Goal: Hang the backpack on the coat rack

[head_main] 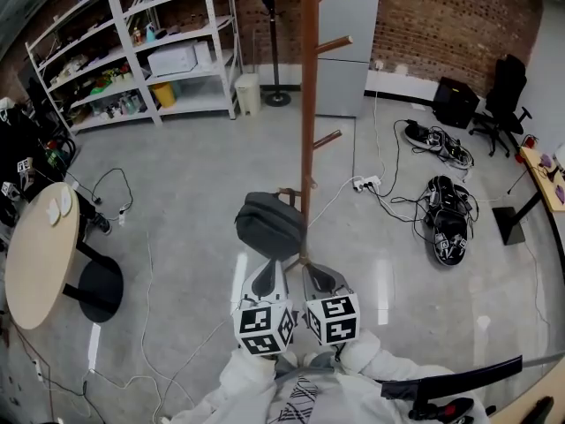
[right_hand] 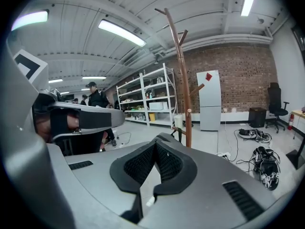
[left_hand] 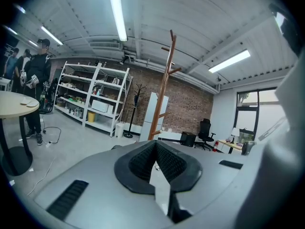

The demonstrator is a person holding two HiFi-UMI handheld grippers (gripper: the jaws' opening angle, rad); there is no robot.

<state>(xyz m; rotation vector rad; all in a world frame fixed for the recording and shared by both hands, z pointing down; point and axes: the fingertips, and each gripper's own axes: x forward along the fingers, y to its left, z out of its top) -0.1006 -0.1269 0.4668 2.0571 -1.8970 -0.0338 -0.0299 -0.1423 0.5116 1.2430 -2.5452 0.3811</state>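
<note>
The brown wooden coat rack stands straight ahead, with pegs sticking out at several heights. A dark grey backpack sits against the pole's left side, and its top strap seems looped over a low peg. My left gripper and right gripper are side by side just below the backpack, both shut with nothing in them. The rack shows beyond the jaws as coat rack and coat rack. The closed left gripper and right gripper hide the backpack.
A round table stands at the left, white shelving at the back left, a white fridge behind the rack. Cables and a power strip lie right of the rack, near black bags. People stand by the shelves.
</note>
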